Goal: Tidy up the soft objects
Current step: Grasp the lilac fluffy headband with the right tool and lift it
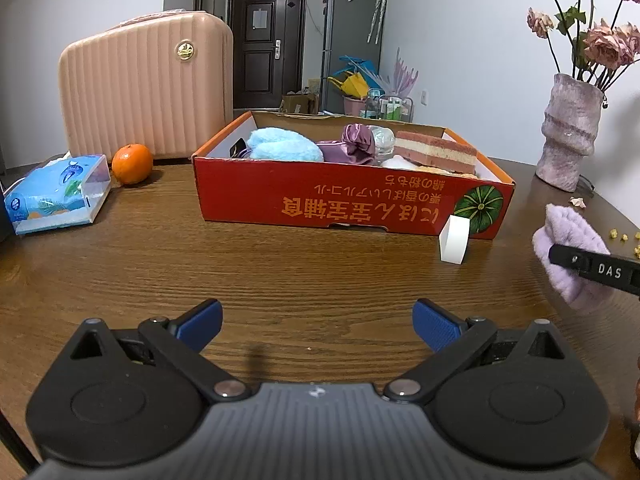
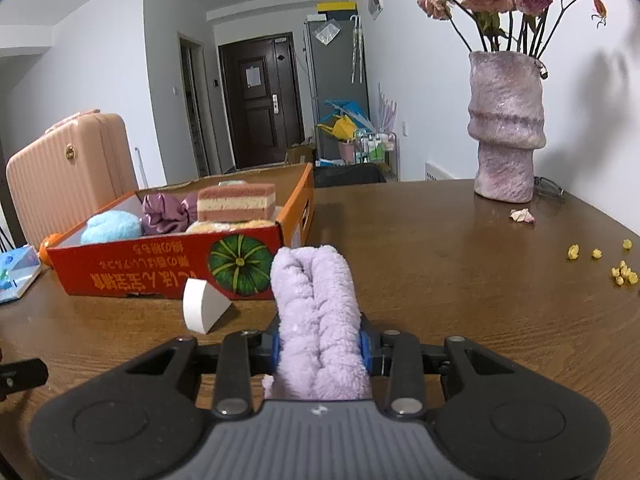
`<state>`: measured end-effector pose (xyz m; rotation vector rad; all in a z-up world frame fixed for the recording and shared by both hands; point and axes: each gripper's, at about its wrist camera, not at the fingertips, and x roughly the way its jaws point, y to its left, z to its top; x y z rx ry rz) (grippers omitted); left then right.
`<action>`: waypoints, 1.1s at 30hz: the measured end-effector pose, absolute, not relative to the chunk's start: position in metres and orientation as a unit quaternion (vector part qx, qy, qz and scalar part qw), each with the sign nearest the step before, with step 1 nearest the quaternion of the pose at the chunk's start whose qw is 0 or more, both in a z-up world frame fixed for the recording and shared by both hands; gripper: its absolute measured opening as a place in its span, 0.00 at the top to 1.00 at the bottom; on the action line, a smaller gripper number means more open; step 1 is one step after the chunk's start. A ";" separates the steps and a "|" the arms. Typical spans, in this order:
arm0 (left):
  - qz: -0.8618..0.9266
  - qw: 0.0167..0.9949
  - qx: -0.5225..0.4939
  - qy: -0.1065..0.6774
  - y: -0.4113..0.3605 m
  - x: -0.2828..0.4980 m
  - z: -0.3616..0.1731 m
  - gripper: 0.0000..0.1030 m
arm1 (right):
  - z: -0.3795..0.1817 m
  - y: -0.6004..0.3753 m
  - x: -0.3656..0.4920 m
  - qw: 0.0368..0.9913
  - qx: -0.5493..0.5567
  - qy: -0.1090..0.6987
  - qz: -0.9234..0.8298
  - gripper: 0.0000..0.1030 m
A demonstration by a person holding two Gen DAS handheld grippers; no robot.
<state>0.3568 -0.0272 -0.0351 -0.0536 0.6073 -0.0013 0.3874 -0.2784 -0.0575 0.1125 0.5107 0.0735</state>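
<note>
A: The fluffy lilac folded cloth (image 2: 320, 320) looks light and very soft. It squashes rather than resists, so it should be taken across the middle of the fold, where both plush layers bunch together and cannot slip apart.

B: That is where the right gripper (image 2: 322, 354) has it. The blue pads (image 2: 276, 350) press in from both sides, the jaws are drawn in close, and the pile bulges out above and below them. The cloth hangs just above the brown wooden table (image 2: 440, 280), near the right front corner of the red cardboard box with the green pumpkin print (image 2: 160, 264).

A: And the box already holds a pale blue plush item (image 1: 282, 144), a purple satin piece (image 1: 352, 144) and a pink-and-cream layered sponge (image 1: 436, 150)?

B: Yes, all inside it. A small white wedge-shaped sponge (image 2: 202, 304) stands on the table just in front of the box.

A: The other tool?

B: The left gripper (image 1: 318, 326) stands wide open over bare table, nearer than the box, holding and touching nothing.
</note>
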 end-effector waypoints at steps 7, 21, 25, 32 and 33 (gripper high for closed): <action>-0.002 0.953 -0.025 0.300 -0.040 0.365 -0.035 0.00 | -0.056 -0.287 0.391 0.968 0.058 0.242 0.028 0.68; -0.012 0.951 -0.013 0.309 -0.085 0.393 -0.040 0.00 | -0.054 -0.308 0.400 0.974 0.051 0.221 0.010 0.68; -0.016 0.951 -0.012 0.310 -0.097 0.404 -0.041 0.00 | -0.054 -0.314 0.404 0.975 0.051 0.217 0.006 0.68; -0.023 0.950 -0.006 0.312 -0.117 0.426 -0.044 0.00 | -0.054 -0.320 0.414 0.976 0.050 0.214 0.003 0.68; -0.022 0.950 -0.004 0.312 -0.119 0.428 -0.044 0.00 | -0.054 -0.321 0.415 0.976 0.049 0.214 0.004 0.68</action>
